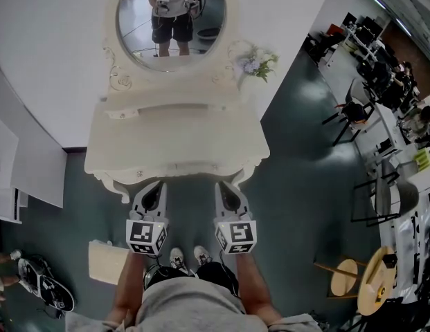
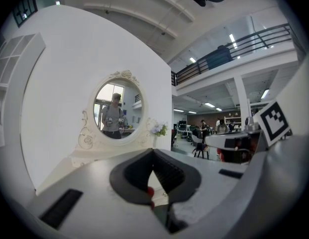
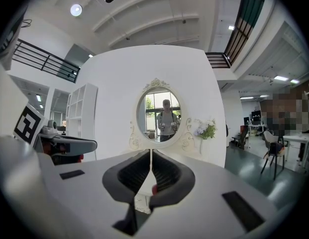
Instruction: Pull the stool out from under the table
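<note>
A cream vanity table (image 1: 173, 133) with an oval mirror (image 1: 171, 19) stands against the white wall. No stool shows under it from here; only dark floor shows below its front edge. My left gripper (image 1: 151, 189) and right gripper (image 1: 226, 187) are side by side just in front of that edge, pointing at the table. Both are shut with nothing between the jaws. In the left gripper view the left gripper (image 2: 153, 153) faces the mirror (image 2: 117, 111). The right gripper (image 3: 151, 153) faces the same mirror (image 3: 161, 116) in its own view.
A cream rectangular object (image 1: 107, 261) lies on the floor left of the person's feet; what it is I cannot tell. A vase of flowers (image 1: 258, 62) stands on the table's right end. Shoes (image 1: 41, 286) lie at the lower left, round wooden stools (image 1: 370, 282) at the right, desks and chairs (image 1: 353, 109) beyond.
</note>
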Action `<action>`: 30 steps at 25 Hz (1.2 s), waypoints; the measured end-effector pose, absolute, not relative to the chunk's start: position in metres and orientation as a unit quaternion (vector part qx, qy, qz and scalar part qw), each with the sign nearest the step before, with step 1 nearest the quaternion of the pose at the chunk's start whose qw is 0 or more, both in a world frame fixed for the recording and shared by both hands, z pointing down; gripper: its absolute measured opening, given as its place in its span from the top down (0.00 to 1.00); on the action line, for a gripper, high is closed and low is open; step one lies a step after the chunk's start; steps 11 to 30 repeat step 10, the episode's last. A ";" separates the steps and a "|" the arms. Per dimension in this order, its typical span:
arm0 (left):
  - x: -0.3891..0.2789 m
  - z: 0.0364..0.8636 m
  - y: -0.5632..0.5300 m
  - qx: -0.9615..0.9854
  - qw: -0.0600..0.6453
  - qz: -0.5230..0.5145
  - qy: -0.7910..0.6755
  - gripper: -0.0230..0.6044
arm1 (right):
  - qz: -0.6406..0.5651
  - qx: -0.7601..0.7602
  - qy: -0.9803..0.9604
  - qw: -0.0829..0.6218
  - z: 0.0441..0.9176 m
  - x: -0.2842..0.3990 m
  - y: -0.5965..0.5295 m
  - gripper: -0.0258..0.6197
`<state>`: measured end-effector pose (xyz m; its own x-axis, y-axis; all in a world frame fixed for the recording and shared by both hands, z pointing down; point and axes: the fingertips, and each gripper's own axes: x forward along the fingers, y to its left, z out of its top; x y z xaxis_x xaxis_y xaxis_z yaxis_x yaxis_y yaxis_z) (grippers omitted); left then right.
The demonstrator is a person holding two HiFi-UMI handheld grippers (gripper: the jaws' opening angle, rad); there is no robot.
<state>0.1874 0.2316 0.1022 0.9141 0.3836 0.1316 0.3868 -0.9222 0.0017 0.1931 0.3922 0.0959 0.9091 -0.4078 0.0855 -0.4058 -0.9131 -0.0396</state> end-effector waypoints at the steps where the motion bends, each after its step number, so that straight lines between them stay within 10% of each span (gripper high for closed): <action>1: 0.187 0.102 0.231 -0.978 0.012 -0.065 -0.197 0.96 | -0.046 -0.977 0.209 0.011 0.096 0.193 0.392 0.92; 30: 0.187 0.100 0.230 -0.978 0.012 -0.066 -0.197 0.96 | -0.046 -0.976 0.211 0.011 0.093 0.193 0.389 0.92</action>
